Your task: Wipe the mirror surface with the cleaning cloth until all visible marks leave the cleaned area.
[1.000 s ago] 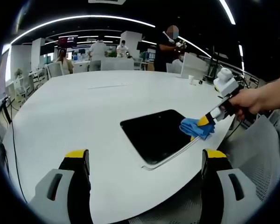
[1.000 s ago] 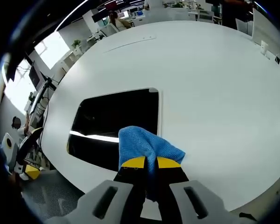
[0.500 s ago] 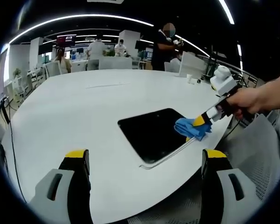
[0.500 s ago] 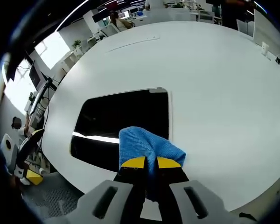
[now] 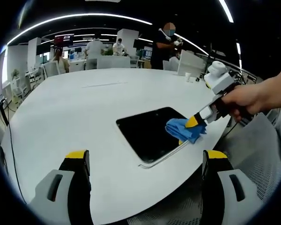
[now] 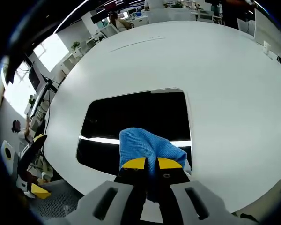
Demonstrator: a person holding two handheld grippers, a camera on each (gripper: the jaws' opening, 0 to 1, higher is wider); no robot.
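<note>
I counted one dark mirror point(image 5: 150, 133), one blue cleaning cloth point(image 5: 183, 130), one white table point(image 5: 75, 108), and four people at twelve o'clock beyond the table's far edge.

The mirror point(image 6: 136, 124) lies flat on the counter point(image 6: 225, 84), just ahead of the right gripper's point(image 6: 151, 163) jaws. The cloth point(image 6: 147, 146) sits between those jaws, on the mirror's near part.
</note>
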